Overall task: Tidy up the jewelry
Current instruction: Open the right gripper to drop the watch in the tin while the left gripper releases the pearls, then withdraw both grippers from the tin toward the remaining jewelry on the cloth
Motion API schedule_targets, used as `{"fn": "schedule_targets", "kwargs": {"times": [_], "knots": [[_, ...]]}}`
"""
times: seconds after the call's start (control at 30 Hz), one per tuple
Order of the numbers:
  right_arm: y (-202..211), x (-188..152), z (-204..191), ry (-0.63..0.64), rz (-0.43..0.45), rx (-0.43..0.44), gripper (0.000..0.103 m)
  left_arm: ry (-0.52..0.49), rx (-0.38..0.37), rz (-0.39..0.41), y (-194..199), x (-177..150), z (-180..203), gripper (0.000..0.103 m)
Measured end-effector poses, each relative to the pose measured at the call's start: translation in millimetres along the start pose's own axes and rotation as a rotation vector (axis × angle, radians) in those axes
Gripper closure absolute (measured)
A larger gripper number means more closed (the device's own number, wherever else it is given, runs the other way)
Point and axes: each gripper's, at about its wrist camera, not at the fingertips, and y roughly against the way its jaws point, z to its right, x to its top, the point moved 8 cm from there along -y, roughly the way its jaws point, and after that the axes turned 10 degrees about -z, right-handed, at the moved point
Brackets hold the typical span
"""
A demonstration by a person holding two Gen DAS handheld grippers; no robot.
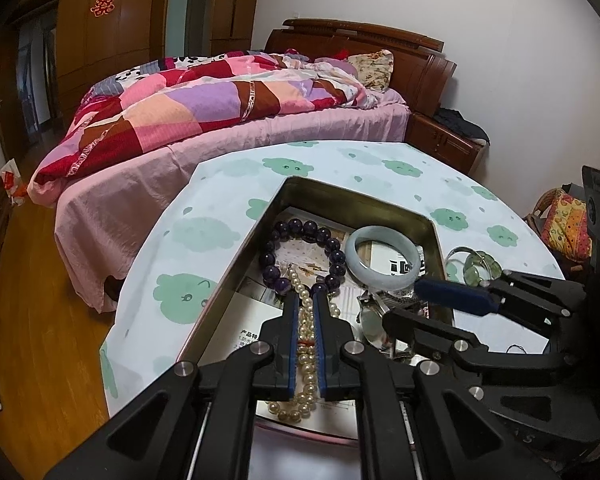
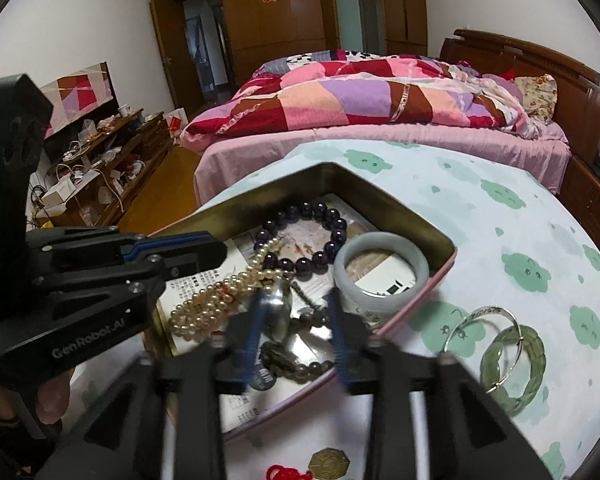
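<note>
An open metal tin (image 1: 380, 204) on the table holds a purple bead bracelet (image 1: 300, 228), a pale jade bangle (image 1: 384, 276) and a pearl necklace (image 1: 306, 332). My left gripper (image 1: 305, 300) is shut on the pearl strands, which run between its blue pads. My right gripper (image 2: 296, 306) hangs open over the tin's near end. A silver watch (image 2: 278, 312) lies between its fingers beside the left pad, with a dark bead bracelet (image 2: 300, 368) just below. In the right wrist view the left gripper (image 2: 220, 250) reaches in from the left over the pearl necklace (image 2: 204, 304).
A thin silver bangle (image 2: 484, 316) and a green bangle (image 2: 532, 364) lie on the cloud-print tablecloth (image 2: 500, 240) right of the tin. A brass coin on red cord (image 2: 330, 462) sits at the near edge. A bed (image 1: 220, 120) stands beyond the table.
</note>
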Motion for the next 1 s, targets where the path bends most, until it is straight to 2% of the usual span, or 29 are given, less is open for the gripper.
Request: {"fn": "schedule_targets", "kwargs": {"times": [0.03,0.07,0.17,0.2,0.67,1.0], "knots": [[0.0,0.2,0.8,0.000,0.000,-0.006,0.063,-0.001,0.000,-0.002,0.3,0.1,0.5,0.093],[0.2,0.0,1.4,-0.001,-0.001,-0.005,0.063,0.000,0.002,-0.004,0.0,0.1,0.4,0.088],[0.4,0.2,3.8,-0.008,-0.001,-0.008,0.063,0.006,0.018,0.000,0.8,0.3,-1.0,0.060],[0.2,0.0,4.2,-0.008,-0.002,-0.008,0.063,0.010,0.028,0.007,1.6,0.3,-2.4,0.057],[-1.6,-0.1,5.2,-0.013,-0.005,-0.012,0.063,0.020,0.032,0.002,1.6,0.4,-5.1,0.057],[2.3,2.3,6.6,-0.016,0.005,-0.014,0.057,0.026,0.043,-0.002,0.8,-0.5,-7.5,0.056]]}}
